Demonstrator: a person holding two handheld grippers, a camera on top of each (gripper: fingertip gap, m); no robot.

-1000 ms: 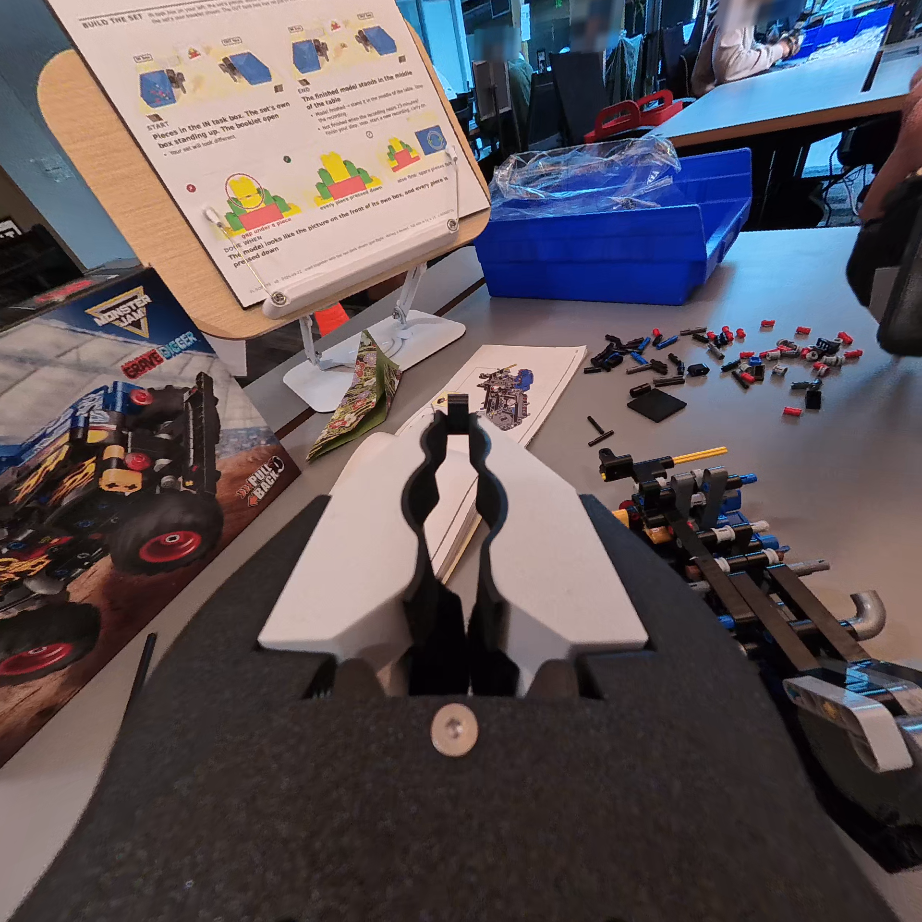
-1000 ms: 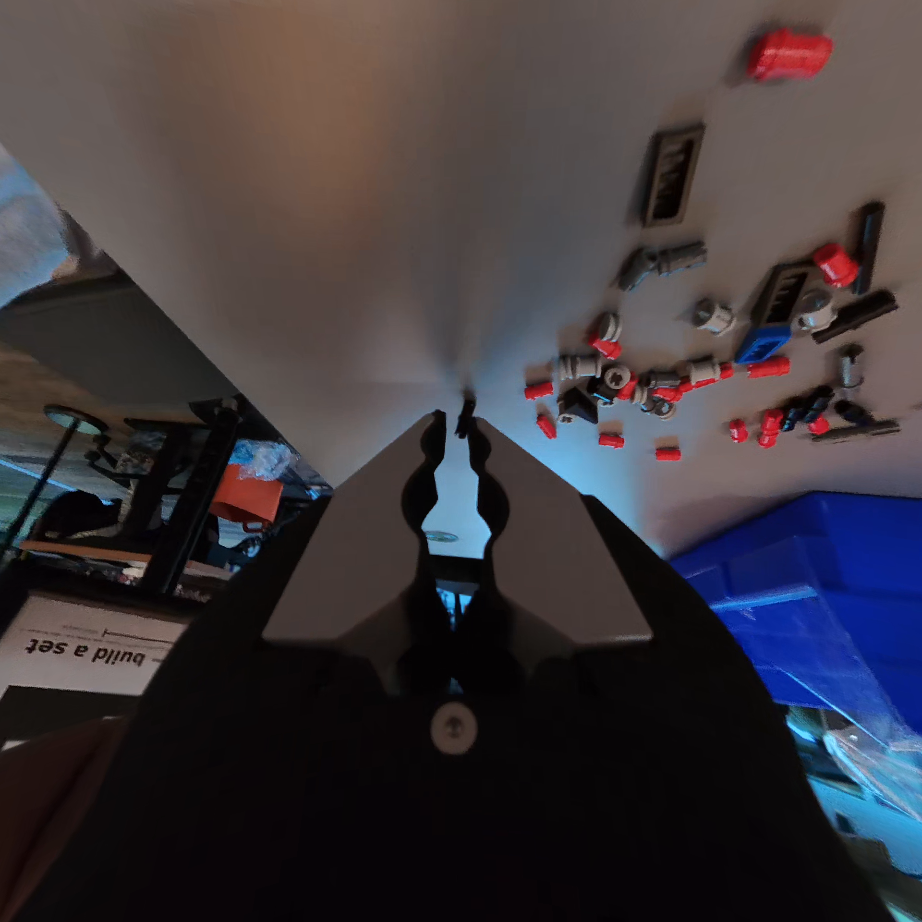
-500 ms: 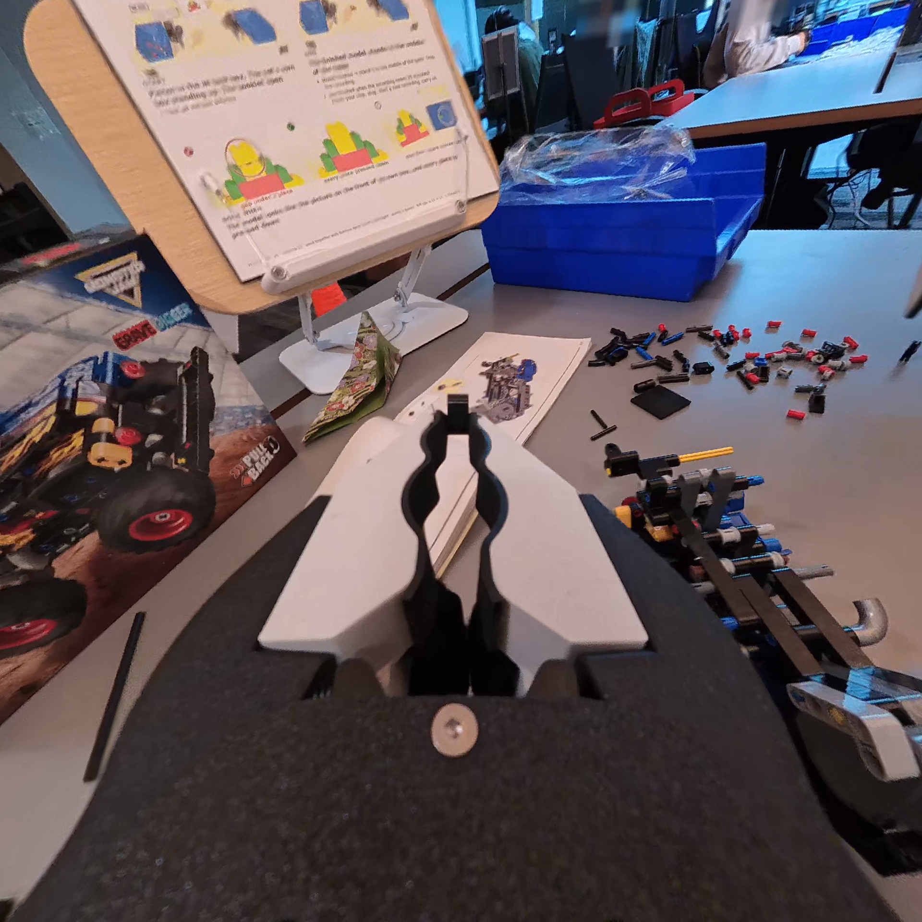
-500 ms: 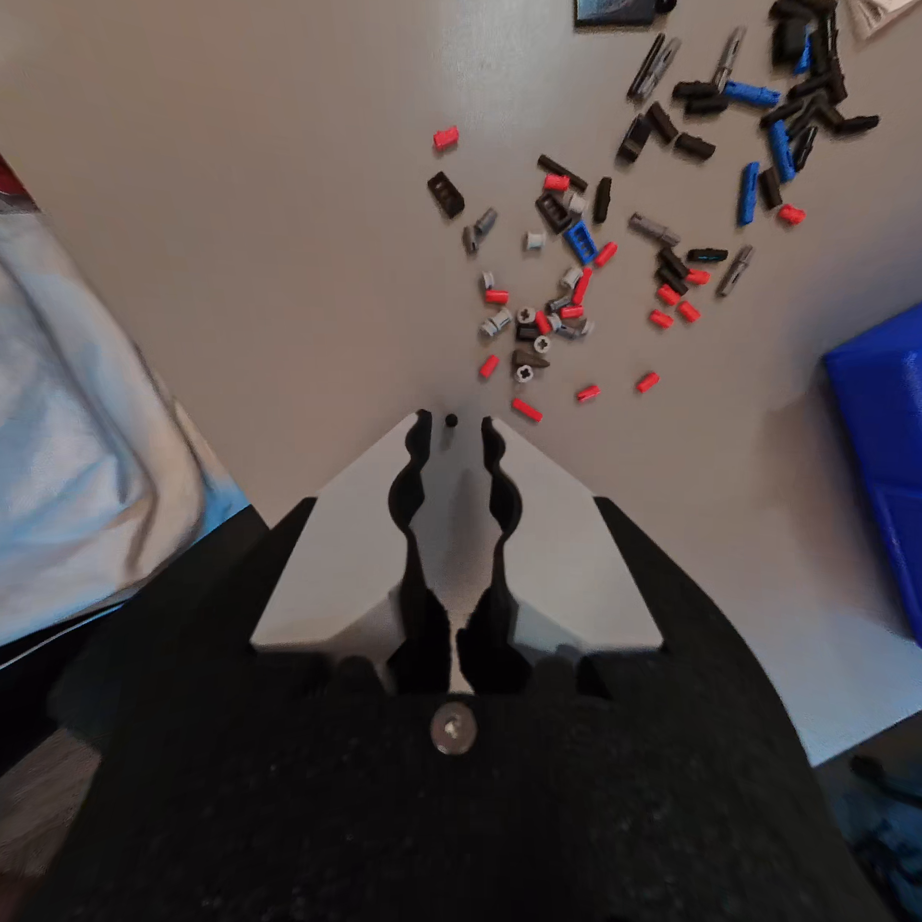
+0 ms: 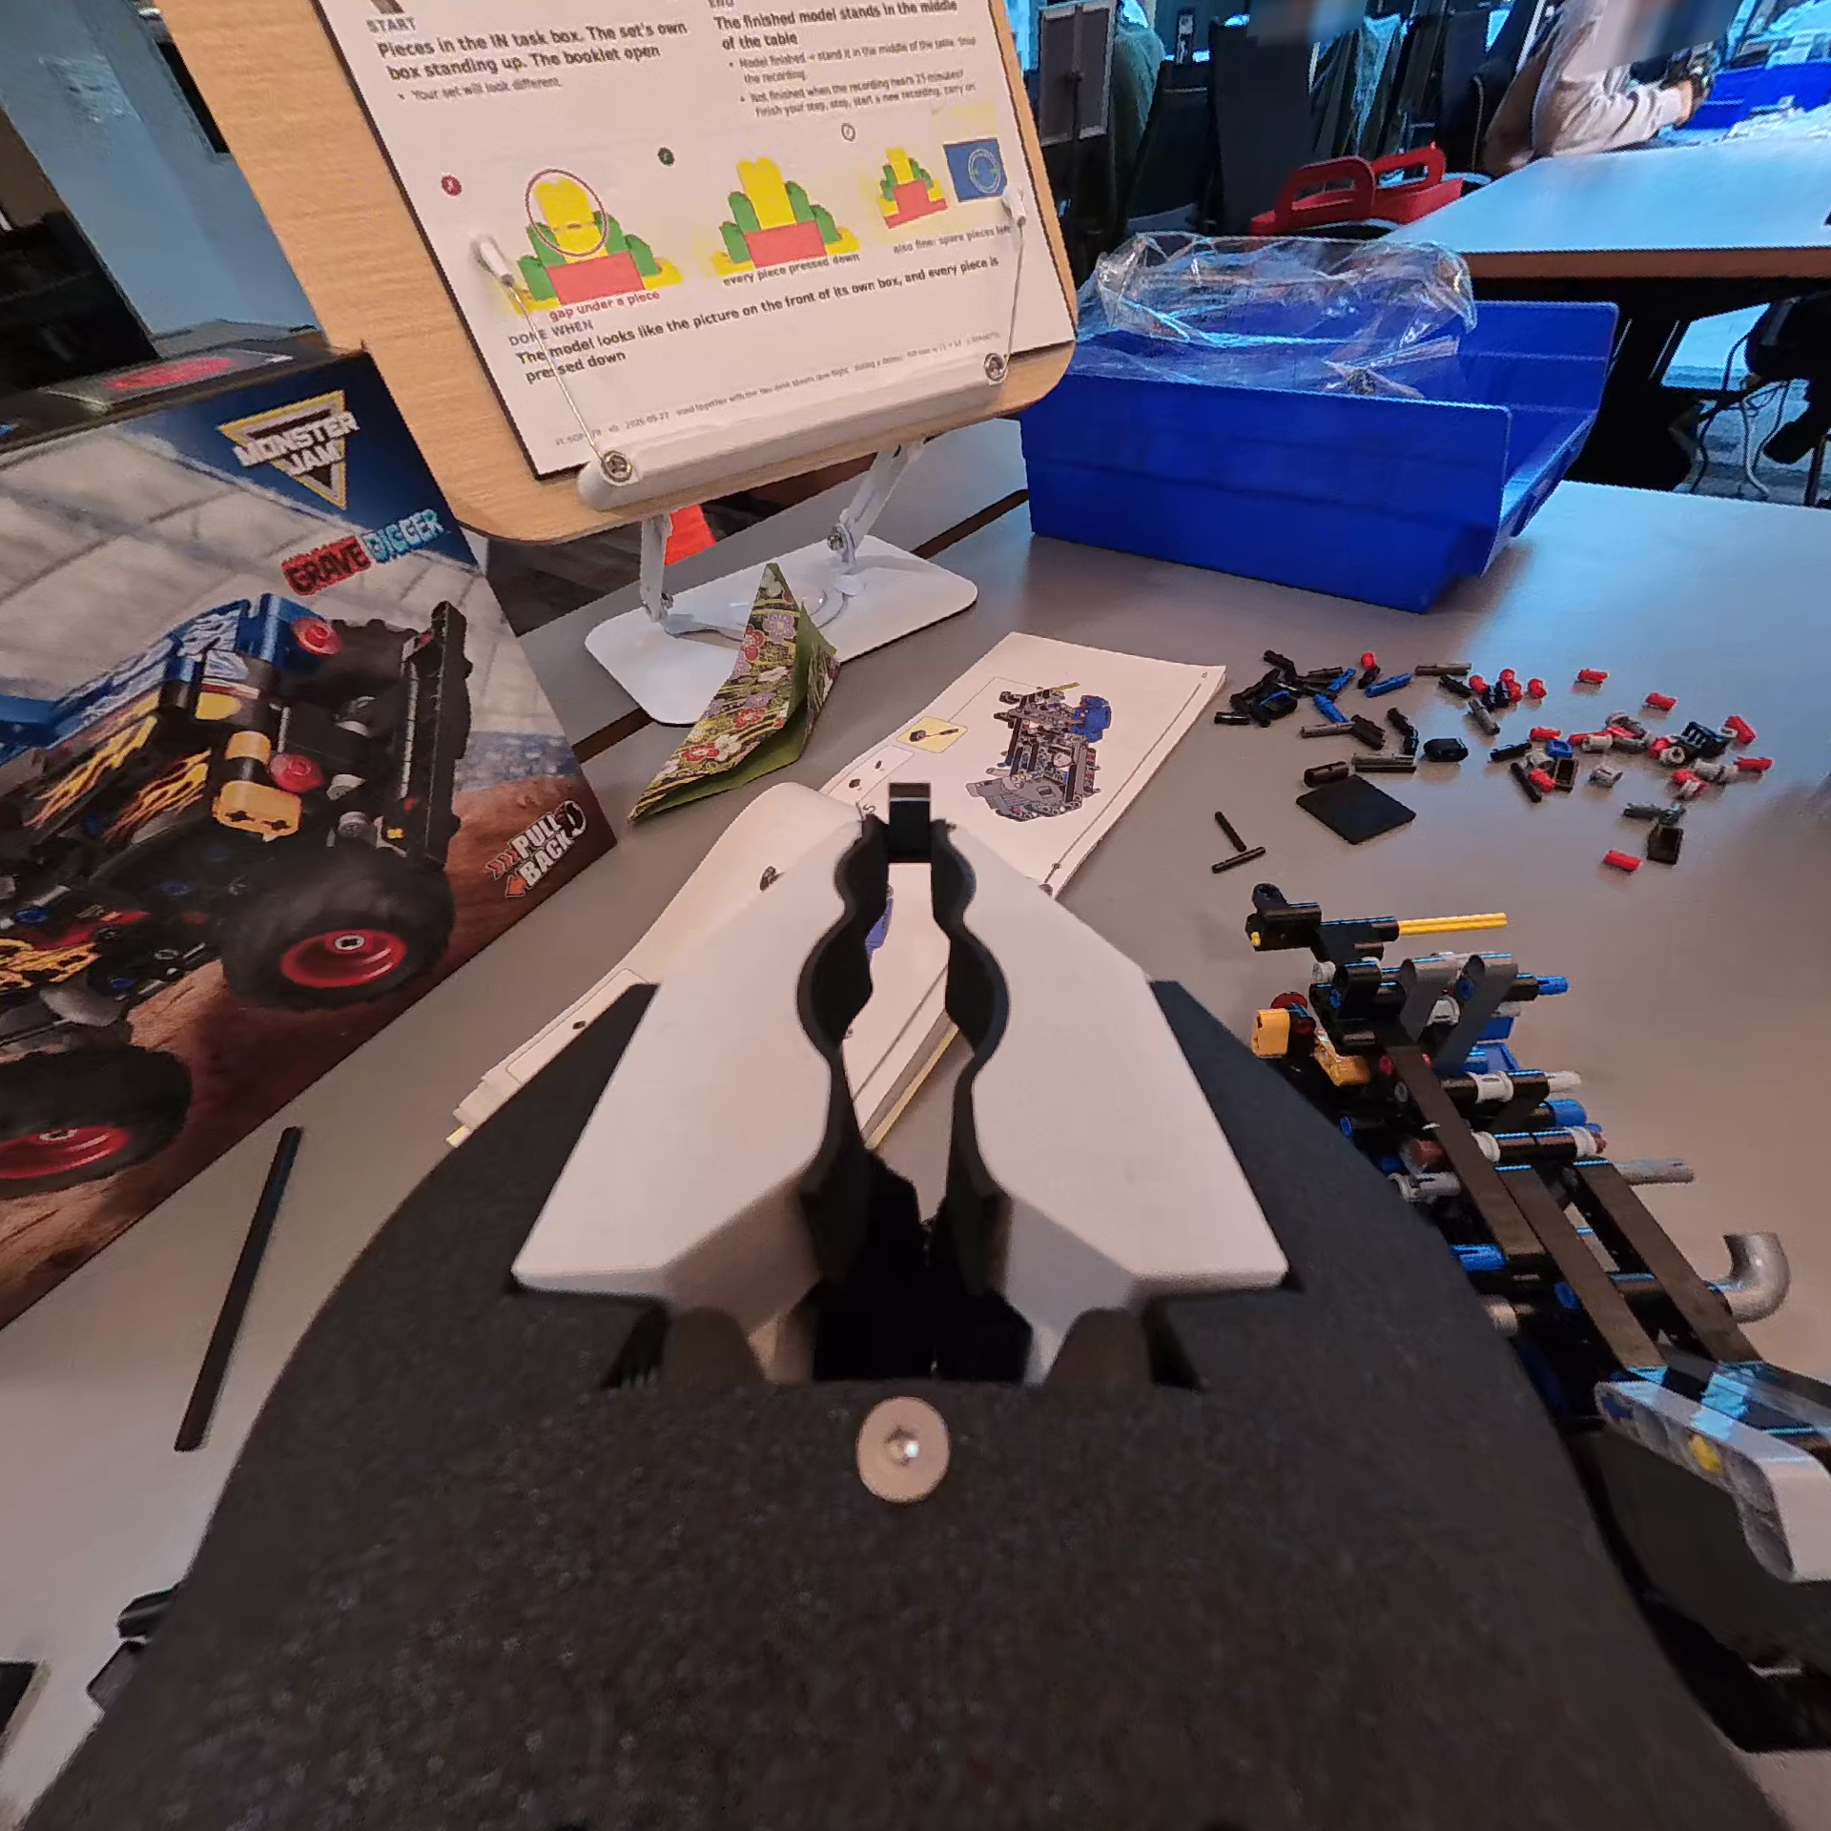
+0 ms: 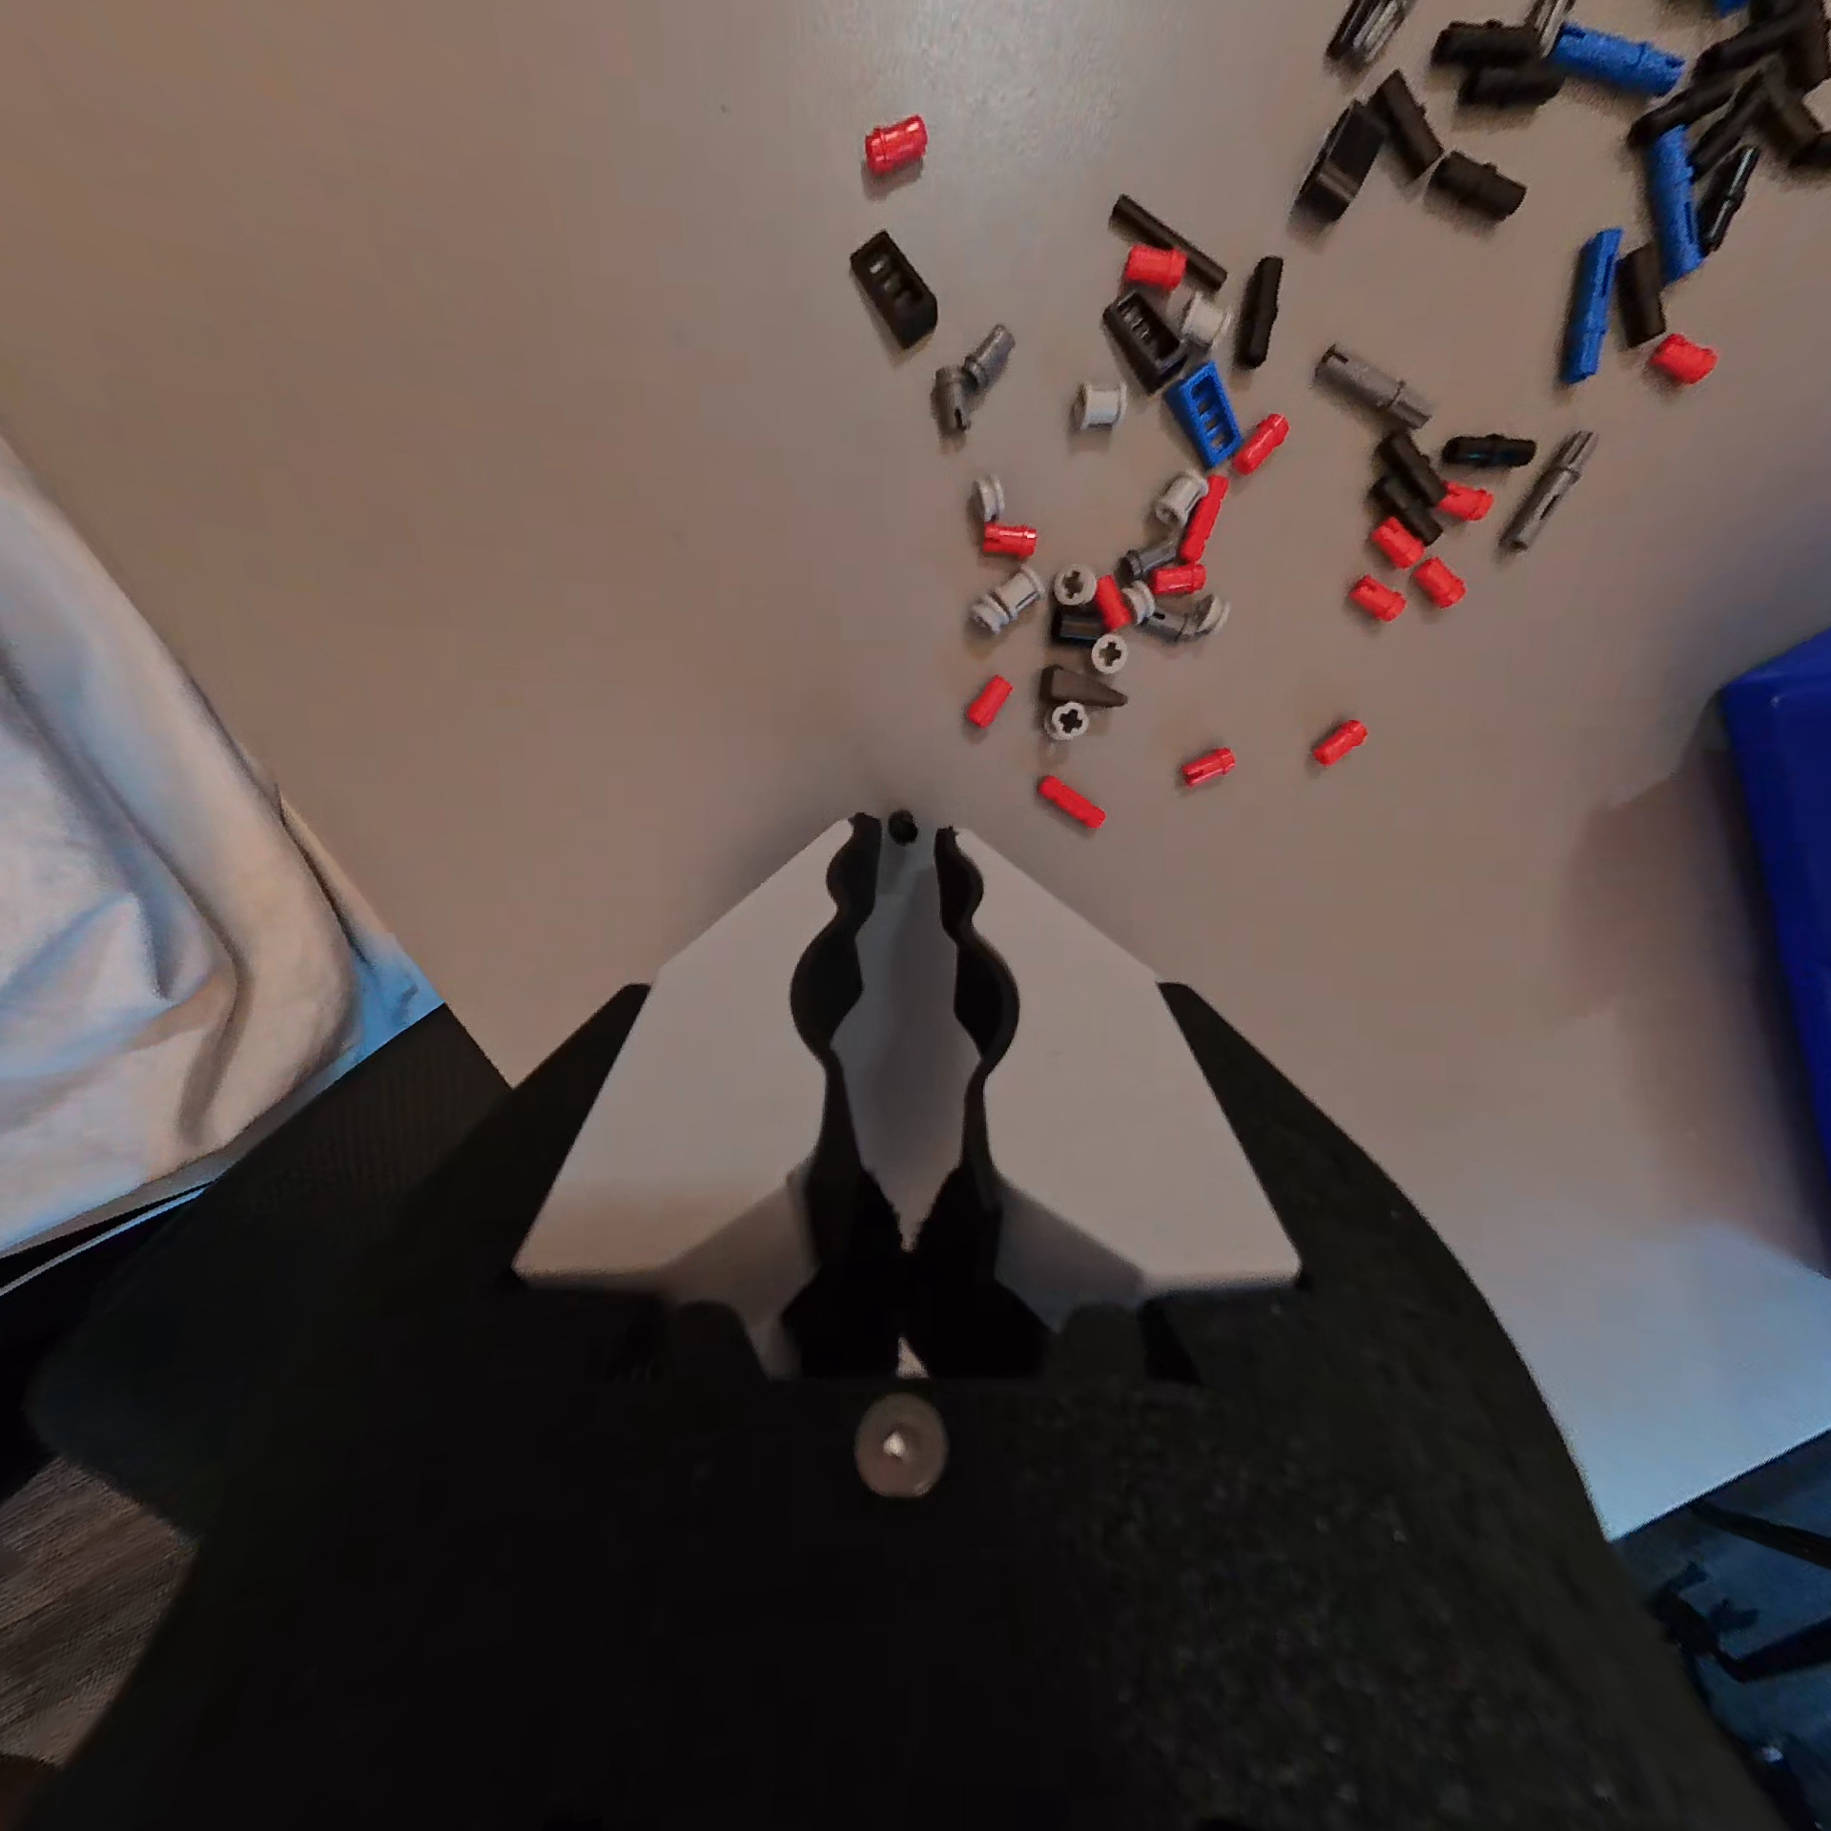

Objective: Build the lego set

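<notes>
On the grey tabletop (image 5: 1635,594), the left tool (image 5: 908,830) hangs above the open instruction booklet (image 5: 1080,743), its tips clenched on a small black piece (image 5: 909,814). Just right of this tool lies the partly built lego model (image 5: 1466,1080), a dark frame with blue pins, a yellow axle sticking out at its far end and a curved grey pipe near its close end. Beyond the model, a scatter of loose black, red, blue and grey pieces (image 5: 1506,733) is spread over the tabletop, with a flat black tile (image 5: 1353,808) and a short black axle (image 5: 1235,842) lying apart on the near side. Behind them stands a blue bin (image 5: 1288,476) with a clear plastic bag (image 5: 1278,297) in it. To the left stands the set's box (image 5: 248,743) showing a monster truck, and a long thin black rod (image 5: 238,1288) lies in front of it. A wooden stand (image 5: 327,198) holding a printed sheet rises at the back, with a folded green patterned paper (image 5: 743,713) at its foot.

Seen from the right wrist view, the right tool (image 6: 900,830) points down at the tabletop (image 6: 495,347) with its tips slightly apart. A tiny black pin (image 6: 902,824) sits between them; whether the tips actually pinch it cannot be told. The loose pieces (image 6: 1139,555) lie just beyond and to the right, and pale cloth (image 6: 129,892) fills the left edge.
</notes>
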